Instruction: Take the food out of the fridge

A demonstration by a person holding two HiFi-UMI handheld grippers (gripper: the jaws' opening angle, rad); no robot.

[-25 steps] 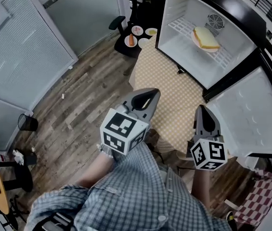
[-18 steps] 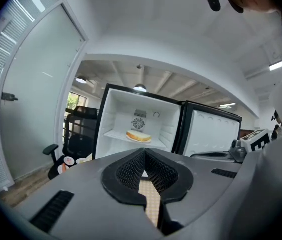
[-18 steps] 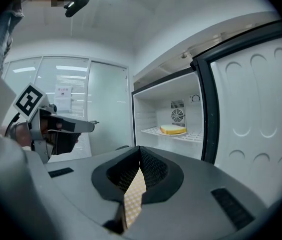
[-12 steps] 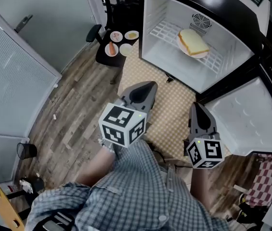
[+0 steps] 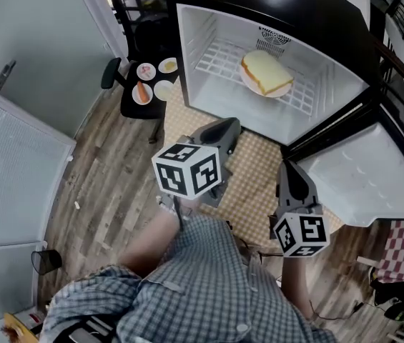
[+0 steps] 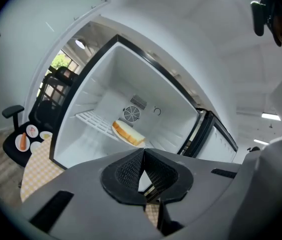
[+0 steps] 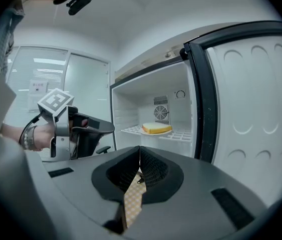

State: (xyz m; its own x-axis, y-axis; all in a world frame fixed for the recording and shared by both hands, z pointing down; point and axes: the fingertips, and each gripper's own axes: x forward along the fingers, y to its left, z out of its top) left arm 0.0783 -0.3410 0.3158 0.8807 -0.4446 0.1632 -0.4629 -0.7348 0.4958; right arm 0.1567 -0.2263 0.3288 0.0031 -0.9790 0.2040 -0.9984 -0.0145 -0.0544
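A sandwich (image 5: 266, 73) lies on a plate on the wire shelf of the open mini fridge (image 5: 216, 98); the left gripper view shows the sandwich (image 6: 129, 132) and so does the right gripper view (image 7: 156, 128). My left gripper (image 5: 224, 128) is shut and empty, hovering just in front of the fridge opening. To its right and nearer to me, my right gripper (image 5: 285, 168) is also shut and holds nothing, beside the fridge door (image 5: 362, 184). Both point toward the fridge interior.
The fridge door stands swung open at the right. A black chair (image 5: 141, 91) at the left of the fridge carries three small plates of food (image 5: 146, 81). A checkered mat (image 5: 252, 184) lies in front of the fridge on the wood floor.
Over the second, the view has swung, so the fridge now sits more central and closer. Both grippers have come nearer to the fridge opening and stayed shut.
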